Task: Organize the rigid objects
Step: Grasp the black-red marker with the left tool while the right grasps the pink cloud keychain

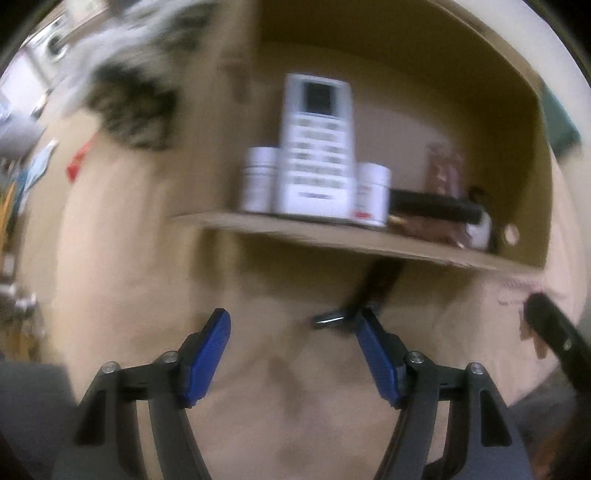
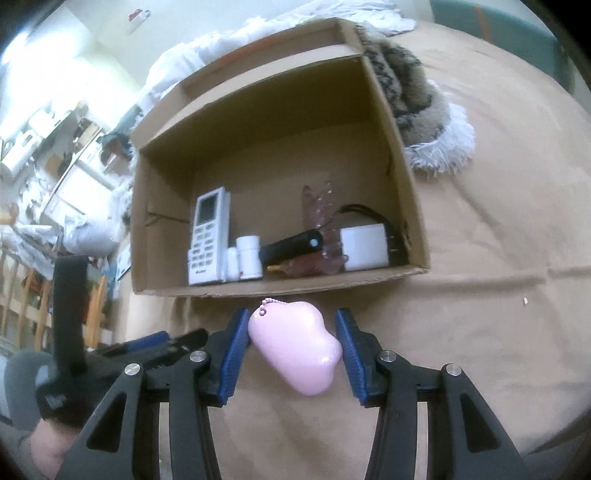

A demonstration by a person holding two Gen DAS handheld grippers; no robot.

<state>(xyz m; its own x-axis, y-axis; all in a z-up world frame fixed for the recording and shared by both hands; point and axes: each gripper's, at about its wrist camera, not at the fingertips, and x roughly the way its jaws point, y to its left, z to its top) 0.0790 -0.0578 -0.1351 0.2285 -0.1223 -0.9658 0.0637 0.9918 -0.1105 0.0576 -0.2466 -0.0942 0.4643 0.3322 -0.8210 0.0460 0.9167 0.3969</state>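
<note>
A cardboard box [image 2: 391, 122] lies on its side on the tan bed cover. It holds a white remote [image 2: 208, 236], two white bottles [image 2: 248, 256], a black torch [image 2: 291, 245], a pink clear item [image 2: 319, 210] and a white adapter [image 2: 364, 245]. My right gripper [image 2: 293, 345] closes on a pink cloud-shaped keychain [image 2: 295, 350] in front of the box. My left gripper [image 1: 293, 332] is open and empty before the box [image 1: 332, 238]; the remote [image 1: 316, 147] and bottles [image 1: 258, 179] show inside. A small dark item [image 1: 343, 314] lies by its right finger.
A furry patterned throw [image 2: 410, 85] and white bedding [image 2: 258, 33] lie behind the box. Cluttered shelves [image 2: 55, 147] stand at the left. The left gripper's black body [image 2: 110, 347] shows at the lower left of the right wrist view.
</note>
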